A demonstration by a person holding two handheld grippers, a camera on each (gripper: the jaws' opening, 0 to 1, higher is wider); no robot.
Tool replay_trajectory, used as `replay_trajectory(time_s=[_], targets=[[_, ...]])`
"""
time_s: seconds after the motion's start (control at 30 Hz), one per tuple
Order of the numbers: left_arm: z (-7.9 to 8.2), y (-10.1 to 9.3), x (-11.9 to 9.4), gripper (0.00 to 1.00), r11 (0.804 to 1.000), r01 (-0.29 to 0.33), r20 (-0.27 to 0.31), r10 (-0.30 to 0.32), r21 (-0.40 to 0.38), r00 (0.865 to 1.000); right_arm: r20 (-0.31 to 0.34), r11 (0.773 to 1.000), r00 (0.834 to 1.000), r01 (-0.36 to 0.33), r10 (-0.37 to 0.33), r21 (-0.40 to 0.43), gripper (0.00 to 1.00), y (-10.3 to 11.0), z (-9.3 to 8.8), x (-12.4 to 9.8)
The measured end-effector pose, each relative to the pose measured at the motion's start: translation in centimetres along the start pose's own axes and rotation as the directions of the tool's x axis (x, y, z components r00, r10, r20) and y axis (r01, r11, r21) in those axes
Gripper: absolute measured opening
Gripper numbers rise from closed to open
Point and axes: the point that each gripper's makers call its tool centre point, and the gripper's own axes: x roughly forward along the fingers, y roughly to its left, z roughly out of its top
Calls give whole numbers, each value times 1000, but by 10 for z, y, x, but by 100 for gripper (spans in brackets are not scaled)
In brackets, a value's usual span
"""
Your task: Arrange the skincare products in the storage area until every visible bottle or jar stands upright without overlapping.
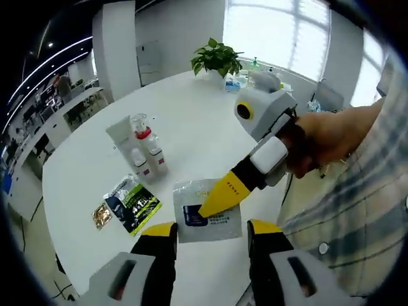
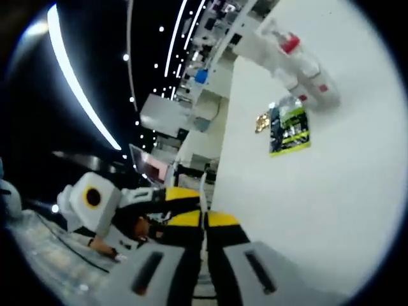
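- Our left gripper (image 1: 207,239) hangs with its fingers spread wide and nothing between them, just above the near edge of the white desk (image 1: 191,115).
- Our right gripper (image 1: 220,199) comes into the left gripper view from about three o'clock, its yellow tip down on a pale sachet (image 1: 207,220) lying flat at the near desk edge; in the right gripper view its fingers (image 2: 185,220) look drawn almost together at six o'clock. We think they pinch the sachet's edge, but the frames do not settle it.
- Out at about nine o'clock from the left fingers lies a dark green-and-white sachet (image 1: 132,204) with a small gold packet (image 1: 101,215) just beside it, both flat.
- Beyond, near eleven o'clock, a cluster of small bottles (image 1: 145,153) with red caps stands by a pale box (image 1: 121,135); they look upright and close-packed.
- As we judge it, the bottles seem largely in order; the flat sachets are not yet tidied into the group.
- The left gripper view gives us the pale sachet, a potted plant (image 1: 217,57) and the hand (image 1: 325,137) holding the right gripper.
- The right gripper view shows the left gripper (image 2: 143,213) from the side at eight o'clock, with the bottles at one o'clock.
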Motion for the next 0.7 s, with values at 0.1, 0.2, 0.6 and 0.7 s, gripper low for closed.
replay_trajectory(time_s=[0.1,0.2,0.6,0.7], targets=[[4,2,-7,50,990,56,66,-48,-126,997,-10,1000,1000,-8,8,-15,0,1,7,-3],[14,4,-18,50,940,178,182,-128,-290,975,-32,999,999,-35,33,-39,0,5,10,-5],[40,4,-45,28,723,505,449,-295,-471,843,-244,965,940,-256,237,-48,0,50,-14,-9],[41,-8,-41,27,719,532,441,-339,-448,831,-307,959,919,-277,246,-61,0,59,-24,-6]])
